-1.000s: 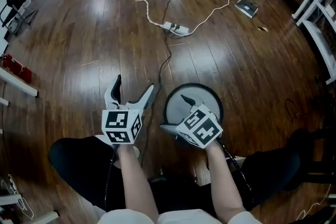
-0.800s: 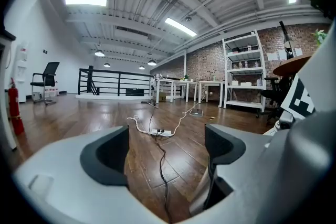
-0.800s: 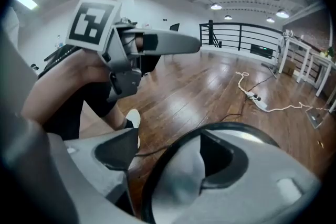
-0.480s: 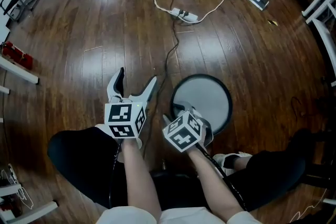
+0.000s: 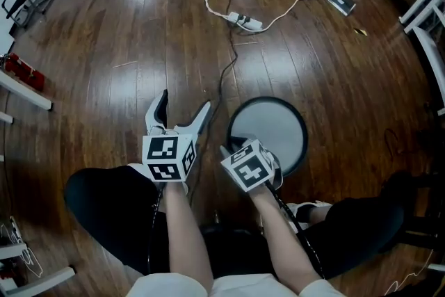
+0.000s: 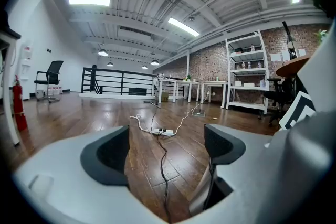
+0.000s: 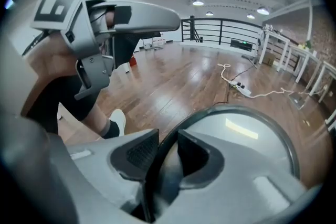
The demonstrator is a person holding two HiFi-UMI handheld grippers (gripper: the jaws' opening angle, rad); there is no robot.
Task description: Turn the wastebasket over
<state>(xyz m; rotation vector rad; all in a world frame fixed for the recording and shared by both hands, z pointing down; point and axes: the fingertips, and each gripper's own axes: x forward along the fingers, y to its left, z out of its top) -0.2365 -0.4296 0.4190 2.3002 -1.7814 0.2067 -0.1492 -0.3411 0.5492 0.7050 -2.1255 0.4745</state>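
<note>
The wastebasket [image 5: 272, 129] is round and grey with a dark rim, standing on the wooden floor with its opening up. My right gripper [image 5: 233, 147] sits on its near left rim and points steeply down. In the right gripper view its jaws are closing on that rim [image 7: 164, 162], with one pad outside and one inside the wastebasket [image 7: 247, 139]. My left gripper [image 5: 183, 102] hovers just left of the basket, open and with nothing between its fingers. Between the left gripper's [image 6: 165, 149] pads I see only floor and cable, with the basket's grey side [image 6: 202, 194] at lower right.
A black cable [image 5: 224, 73] runs across the floor from a white power strip [image 5: 245, 21] past the basket's left side. A red fire extinguisher [image 5: 19, 74] lies far left. White table legs [image 5: 424, 10] stand at right. The person's legs and a white shoe [image 5: 306, 209] are close behind the basket.
My right gripper has come down from above the basket onto its near rim, and its wide jaws have drawn together around the rim. The left gripper has hardly moved.
</note>
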